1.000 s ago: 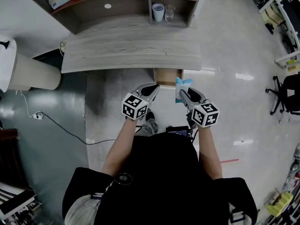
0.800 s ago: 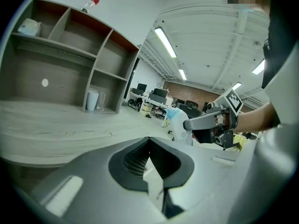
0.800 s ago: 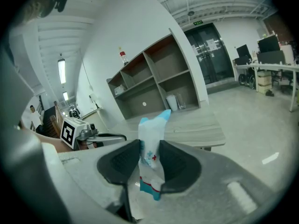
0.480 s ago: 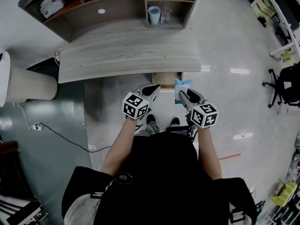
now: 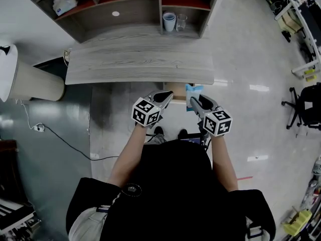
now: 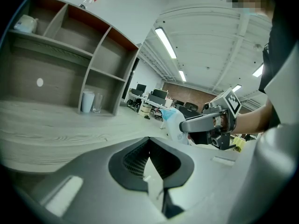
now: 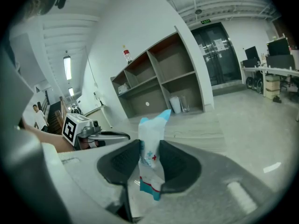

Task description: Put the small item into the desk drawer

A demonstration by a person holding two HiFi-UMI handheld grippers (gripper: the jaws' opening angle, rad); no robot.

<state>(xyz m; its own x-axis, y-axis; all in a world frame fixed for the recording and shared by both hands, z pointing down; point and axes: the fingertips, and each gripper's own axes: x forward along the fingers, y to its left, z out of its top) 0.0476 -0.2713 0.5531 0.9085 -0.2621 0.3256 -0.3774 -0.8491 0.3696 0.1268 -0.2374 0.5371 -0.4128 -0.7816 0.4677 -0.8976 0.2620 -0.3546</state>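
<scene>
The small item is a white and blue packet (image 5: 193, 89) (image 7: 153, 125), held upright between the jaws of my right gripper (image 5: 192, 100) (image 7: 150, 148), which is shut on it. It hangs just in front of the grey wooden desk (image 5: 140, 64), to the right of the light wood drawer (image 5: 176, 87) that sticks out a little under the desk's front edge. My left gripper (image 5: 168, 94) (image 6: 149, 141) is shut and holds nothing, its tips at the drawer's left front corner. The drawer's inside is hidden.
A shelf unit at the back of the desk holds a white cup (image 5: 169, 10), a glass (image 5: 181, 16) and a tissue box (image 5: 65, 0). A pale cylinder (image 5: 30, 79) stands left of the desk, with a cable (image 5: 60, 134) on the floor. An office chair (image 5: 306, 104) stands far right.
Both grippers have come slightly closer to the desk's front edge, and less of the drawer shows in front of it. The packet stays in the right gripper.
</scene>
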